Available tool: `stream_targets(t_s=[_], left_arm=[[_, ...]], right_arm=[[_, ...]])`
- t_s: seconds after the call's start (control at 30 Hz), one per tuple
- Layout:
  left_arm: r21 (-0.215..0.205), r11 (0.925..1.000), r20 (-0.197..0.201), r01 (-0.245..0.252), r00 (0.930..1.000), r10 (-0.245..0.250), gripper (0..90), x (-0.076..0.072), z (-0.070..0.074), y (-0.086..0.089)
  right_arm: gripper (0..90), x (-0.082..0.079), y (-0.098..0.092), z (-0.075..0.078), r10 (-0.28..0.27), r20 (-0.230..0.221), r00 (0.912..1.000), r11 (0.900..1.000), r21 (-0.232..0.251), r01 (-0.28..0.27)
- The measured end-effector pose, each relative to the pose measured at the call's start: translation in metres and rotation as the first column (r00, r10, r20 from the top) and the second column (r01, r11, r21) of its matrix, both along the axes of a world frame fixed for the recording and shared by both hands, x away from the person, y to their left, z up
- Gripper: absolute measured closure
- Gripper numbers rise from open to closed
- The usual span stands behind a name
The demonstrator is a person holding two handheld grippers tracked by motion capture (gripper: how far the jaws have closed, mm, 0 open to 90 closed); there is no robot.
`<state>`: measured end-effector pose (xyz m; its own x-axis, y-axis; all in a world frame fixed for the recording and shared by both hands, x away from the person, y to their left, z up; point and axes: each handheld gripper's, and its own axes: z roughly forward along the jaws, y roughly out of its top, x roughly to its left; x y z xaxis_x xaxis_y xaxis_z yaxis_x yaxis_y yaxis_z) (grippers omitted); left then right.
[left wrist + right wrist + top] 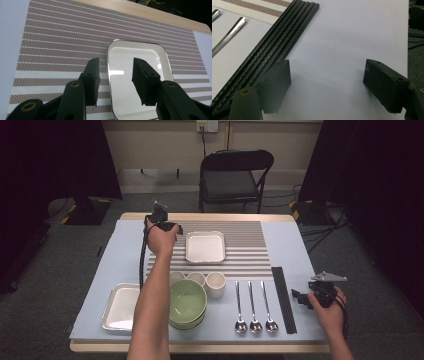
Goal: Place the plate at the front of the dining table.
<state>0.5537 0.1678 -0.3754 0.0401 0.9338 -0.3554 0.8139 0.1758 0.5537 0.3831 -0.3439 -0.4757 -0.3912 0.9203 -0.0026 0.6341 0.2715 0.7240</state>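
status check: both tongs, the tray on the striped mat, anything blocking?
Left tongs open, straddling the tray left rim, no grip. Right tongs open, idle beside black chopsticks. Nothing blocking.

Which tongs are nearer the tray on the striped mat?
Left. The left tongs straddle the near-left rim of the tray, jaws apart. The right tongs sit by the black chopsticks.

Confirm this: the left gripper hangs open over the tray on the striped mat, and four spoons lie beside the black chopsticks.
Not quite: three spoons, not four, lie beside the black chopsticks, as the high view shows. The rest holds: the left gripper hangs open over the tray on the striped mat.
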Motion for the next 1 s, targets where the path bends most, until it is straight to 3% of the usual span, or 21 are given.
stream_targets(t_s=[0.47, 1.0], left_arm=[[-0.015, 0.9999, 0.035, 0.0, 0.9994, 0.0, 44.9, -0.007, -0.003, 0.011], [0.032, 0.9986, 0.051, 0.041, 0.9978, -0.043, 36.5, -0.015, -0.004, 0.019]], right_arm=[[20.9, 0.0, 0.0, 0.0, -0.001, -0.001, 1.0, 1.0, 0.002, 0.001], [21.0, 0.0, 0.0, 0.0, 0.0, -0.002, 1.0, 1.0, 0.001, 0.0]])
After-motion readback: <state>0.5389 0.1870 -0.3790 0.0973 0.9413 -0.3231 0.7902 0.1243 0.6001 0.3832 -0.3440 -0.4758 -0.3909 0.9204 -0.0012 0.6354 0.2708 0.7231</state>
